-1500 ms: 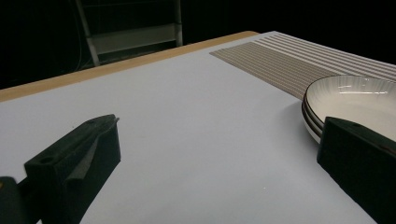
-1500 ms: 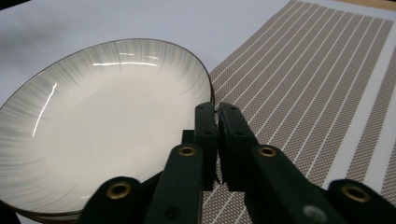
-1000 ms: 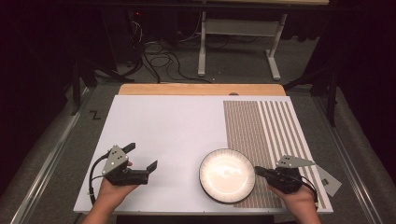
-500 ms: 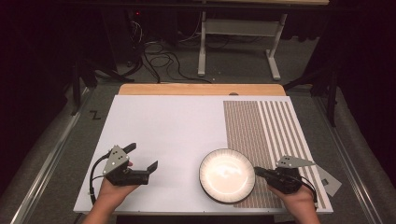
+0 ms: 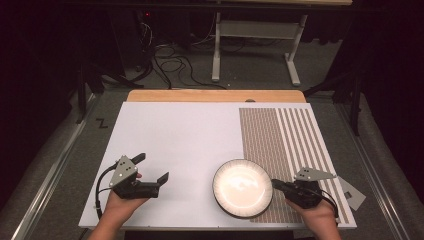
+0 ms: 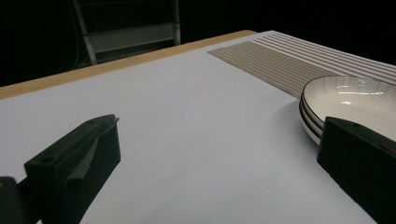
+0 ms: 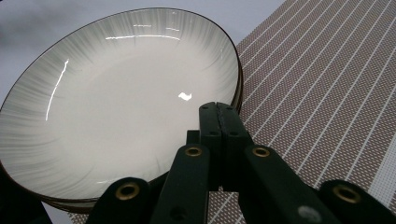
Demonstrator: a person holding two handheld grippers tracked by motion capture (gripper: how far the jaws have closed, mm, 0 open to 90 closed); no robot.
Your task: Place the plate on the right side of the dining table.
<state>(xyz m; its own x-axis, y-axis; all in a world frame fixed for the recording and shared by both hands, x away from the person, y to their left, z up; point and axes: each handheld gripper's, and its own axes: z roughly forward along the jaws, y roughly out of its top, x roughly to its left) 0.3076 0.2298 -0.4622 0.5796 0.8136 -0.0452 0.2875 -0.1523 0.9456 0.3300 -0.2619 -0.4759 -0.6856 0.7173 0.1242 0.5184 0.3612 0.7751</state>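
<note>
1. Plates (image 5: 243, 188) sit stacked at the near edge of the table (image 5: 185, 135), half on the white board and half on the striped brown mat (image 5: 280, 140); in the left gripper view (image 6: 348, 100) two or three rims show one upon another.
2. Right gripper (image 5: 278, 185): its fingers are pressed together with nothing between them, tips just at the stack's right rim; in the right gripper view (image 7: 219, 112) they lie over the near edge of the top plate. Whether they touch it I cannot tell.
3. Left gripper (image 5: 152, 167): its fingers stand wide apart and hold nothing, with bare white table between them; the plates lie well off to the side of its right finger (image 6: 359, 158).
4. Nothing stands between either pair of fingers and the stack. A grey card (image 5: 352, 192) lies behind the right fingers, at the mat's outer edge.
5. Both hands come in from the near side, the left hand (image 5: 120, 202) and the right hand (image 5: 315, 212) each wrapped round a gripper body, the fingers held low and roughly level, pointing inward towards the stack.
6. Beyond the fingers the table ends in a wooden strip (image 5: 215, 96); past it, grey carpet, loose cables (image 5: 172, 57) and a white metal stand (image 5: 255, 45) in a dark room.
</note>
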